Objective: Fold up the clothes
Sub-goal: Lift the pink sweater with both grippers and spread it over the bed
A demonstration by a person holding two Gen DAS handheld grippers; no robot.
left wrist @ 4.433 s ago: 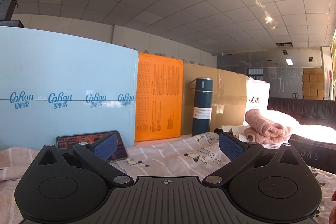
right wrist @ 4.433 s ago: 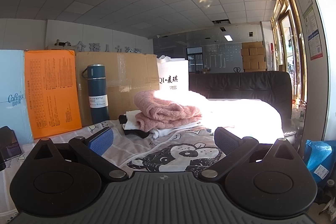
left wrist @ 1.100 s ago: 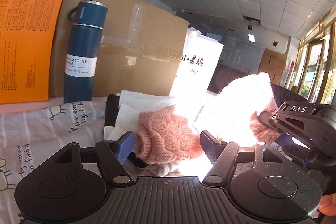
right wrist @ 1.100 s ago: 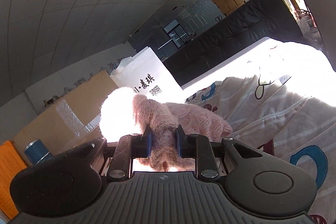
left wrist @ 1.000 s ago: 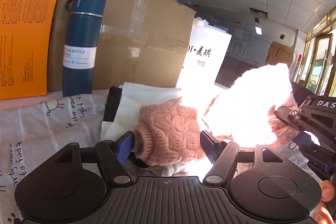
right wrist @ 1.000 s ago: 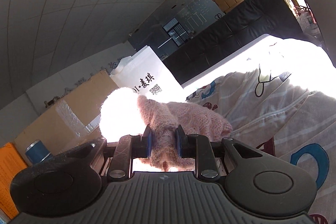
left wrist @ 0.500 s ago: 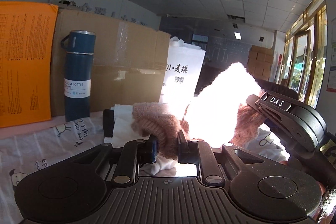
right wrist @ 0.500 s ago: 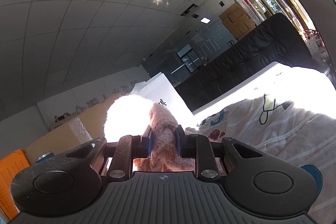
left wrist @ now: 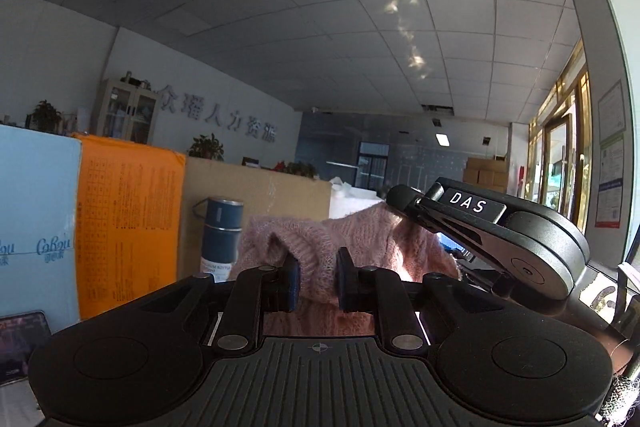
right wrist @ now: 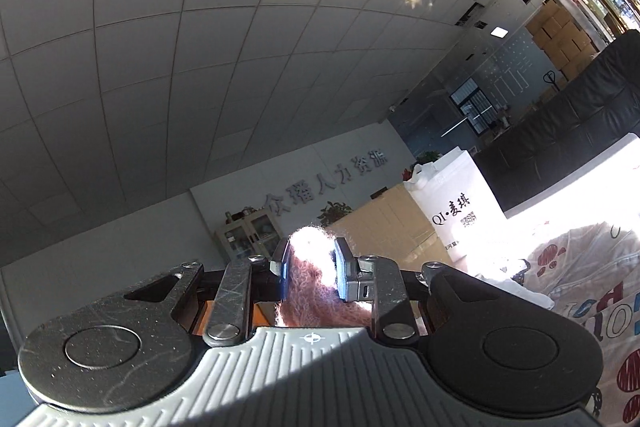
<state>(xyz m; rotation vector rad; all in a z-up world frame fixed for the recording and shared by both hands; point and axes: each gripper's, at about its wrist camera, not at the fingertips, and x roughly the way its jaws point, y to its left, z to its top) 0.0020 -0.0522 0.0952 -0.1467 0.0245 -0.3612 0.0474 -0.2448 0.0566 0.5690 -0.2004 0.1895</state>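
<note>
Pink, fuzzy knitted wool fills the gap between both pairs of fingers: the pink cable-knit sweater (left wrist: 352, 247) is lifted in the air, stretched between the two tools. The left gripper (left wrist: 318, 281) has its blue-padded fingers (left wrist: 290, 281) drawn close, pinching a rolled edge of the knit, with the rest of the garment hanging below and spreading rightward. There the right gripper (right wrist: 310, 269), seen from the left wrist as a black arm marked DAS, clamps another bunched part; its fingers (right wrist: 343, 267) stand narrow, wool pressed between them and sunlit at the top. Behind the sweater, a row of upright boards closes the far edge: a light blue panel (left wrist: 38, 227), an orange printed sheet (left wrist: 128, 231) and a brown cardboard sheet (left wrist: 276, 195), with a dark blue steel vacuum bottle (left wrist: 220, 235) standing before them. To the right, a cartoon-printed cloth (right wrist: 592, 287) covers the surface.
</note>
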